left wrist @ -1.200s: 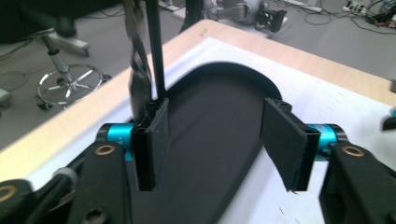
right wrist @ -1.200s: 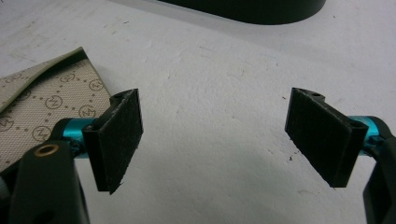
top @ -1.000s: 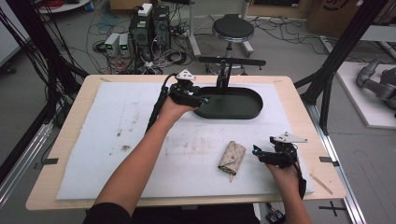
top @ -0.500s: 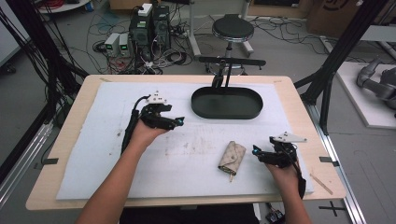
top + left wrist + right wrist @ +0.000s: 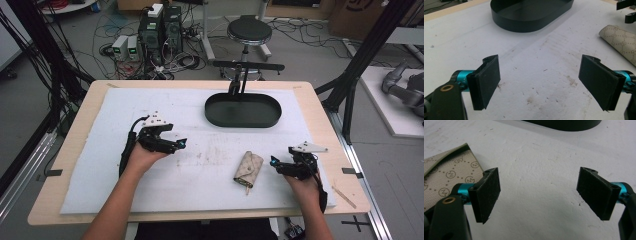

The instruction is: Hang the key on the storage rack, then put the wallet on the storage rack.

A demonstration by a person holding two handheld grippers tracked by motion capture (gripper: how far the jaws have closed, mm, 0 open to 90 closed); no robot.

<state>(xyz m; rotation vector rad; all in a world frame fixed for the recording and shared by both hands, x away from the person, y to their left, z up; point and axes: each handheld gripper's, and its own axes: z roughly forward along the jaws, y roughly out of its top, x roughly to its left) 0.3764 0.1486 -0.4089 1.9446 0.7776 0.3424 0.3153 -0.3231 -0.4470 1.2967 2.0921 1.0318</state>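
A black oval tray (image 5: 242, 110) (image 5: 531, 15) stands empty at the back of the white mat. A beige patterned pouch (image 5: 248, 168) (image 5: 621, 42) (image 5: 446, 180) lies flat near the front, right of centre. My left gripper (image 5: 181, 144) (image 5: 541, 75) hovers low over the mat's left half, pointing right toward the pouch. Its jaws have just been opening and stand wide, with nothing between them. My right gripper (image 5: 274, 163) (image 5: 539, 192) rests just right of the pouch, open and empty, with its left pad (image 5: 487, 192) beside the pouch's edge.
The white foam mat (image 5: 125, 115) covers most of the wooden table (image 5: 70, 150). A thin wooden stick (image 5: 345, 196) lies at the table's right front corner. Behind the table stand a stool (image 5: 248, 31) and black frame posts (image 5: 357, 65).
My left hand has drawn back from the tray, moving left, toward the person and lower over the mat, and its jaws now stand wider. The right hand and the pouch have stayed put.
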